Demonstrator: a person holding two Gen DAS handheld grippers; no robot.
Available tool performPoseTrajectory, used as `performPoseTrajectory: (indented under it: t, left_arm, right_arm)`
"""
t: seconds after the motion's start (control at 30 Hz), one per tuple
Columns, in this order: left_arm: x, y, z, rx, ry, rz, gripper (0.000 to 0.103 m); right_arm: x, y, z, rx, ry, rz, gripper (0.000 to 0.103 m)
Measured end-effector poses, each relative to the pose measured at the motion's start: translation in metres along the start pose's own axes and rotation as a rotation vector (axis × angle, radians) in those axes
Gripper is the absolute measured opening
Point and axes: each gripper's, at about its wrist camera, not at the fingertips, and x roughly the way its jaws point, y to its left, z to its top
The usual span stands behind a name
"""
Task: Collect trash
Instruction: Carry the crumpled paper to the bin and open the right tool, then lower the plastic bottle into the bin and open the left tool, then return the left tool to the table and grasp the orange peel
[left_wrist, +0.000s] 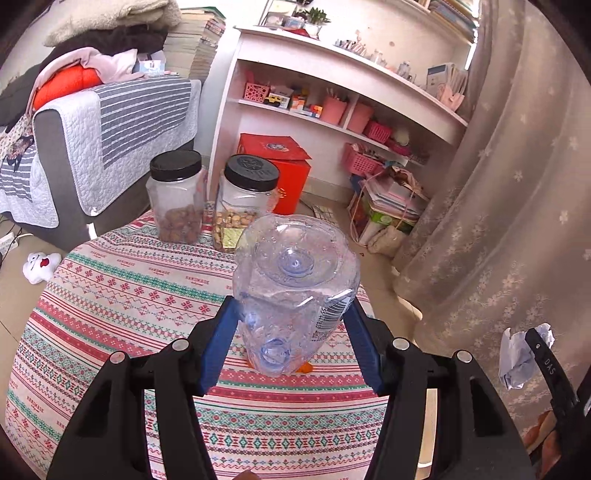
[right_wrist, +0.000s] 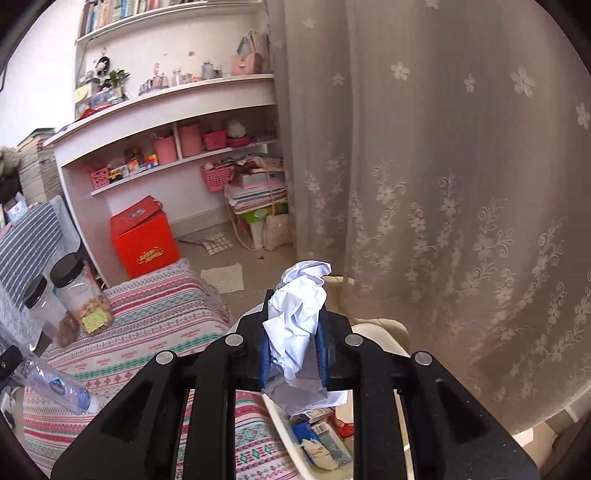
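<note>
Left gripper (left_wrist: 291, 321): blue pads about half spread, pressed on either side of a crumpled clear plastic bottle (left_wrist: 295, 280). Bottle held with its base toward the camera, label with barcode against the right pad. It is lifted above the patterned tablecloth (left_wrist: 122, 295).

Right gripper (right_wrist: 293, 345): jaws nearly together, clamped on a crumpled wad of white paper (right_wrist: 299, 317). Paper bulges above the pads and hangs out below them.

Directly below the right jaws: a white bin (right_wrist: 291, 435), rim showing, with wrappers and packets inside. It stands just beside the table edge.

From the left wrist view, the right gripper's paper wad shows well off to the right of the left jaws, in front of the curtain. From the right wrist view, the neck end of the clear bottle shows at the far left edge.

Beyond the left jaws, on the tablecloth: two clear jars with black lids, side by side, one with brown nuts (left_wrist: 177, 199), one with paler nuts (left_wrist: 247, 206).

Farther: red box (left_wrist: 288, 170) on the floor, white shelf unit (left_wrist: 332, 96) with pink baskets and cups, sofa (left_wrist: 92, 147) with striped cover to the left, flowered lace curtain (right_wrist: 443, 184) to the right.
</note>
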Motion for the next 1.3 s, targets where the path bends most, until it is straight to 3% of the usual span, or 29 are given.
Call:
performPoseTrajectory:
  t: [0.07, 0.13, 0.33, 0.53, 0.8, 1.07, 1.13, 1.3]
  left_arm:
    - [0.002, -0.015, -0.004, 0.014, 0.006, -0.023, 0.058]
    - [0.004, -0.032, -0.006, 0.037, 0.010, -0.054, 0.058]
    - [0.013, -0.085, -0.012, 0.094, 0.051, -0.154, 0.058]
    - [0.033, -0.157, -0.024, 0.146, 0.119, -0.252, 0.058]
    - [0.039, -0.242, -0.044, 0.263, 0.151, -0.345, 0.058]
    - [0.057, -0.294, -0.068, 0.342, 0.233, -0.386, 0.059]
    - [0.059, -0.296, -0.073, 0.353, 0.239, -0.381, 0.068]
    - [0.062, -0.294, -0.076, 0.373, 0.238, -0.354, 0.074]
  right_arm:
    - [0.012, -0.019, 0.002, 0.024, 0.047, -0.011, 0.025]
    - [0.017, -0.041, 0.003, 0.083, 0.063, -0.019, 0.062]
    - [0.000, -0.096, 0.017, 0.260, -0.012, -0.091, 0.094]
    - [-0.015, -0.147, 0.023, 0.371, -0.062, -0.236, 0.096]
    - [-0.017, -0.185, 0.024, 0.365, -0.046, -0.388, 0.096]
    - [-0.018, -0.206, 0.023, 0.391, -0.026, -0.421, 0.096]
    - [-0.019, -0.209, 0.023, 0.401, -0.025, -0.427, 0.096]
    - [-0.016, -0.209, 0.023, 0.395, -0.013, -0.426, 0.096]
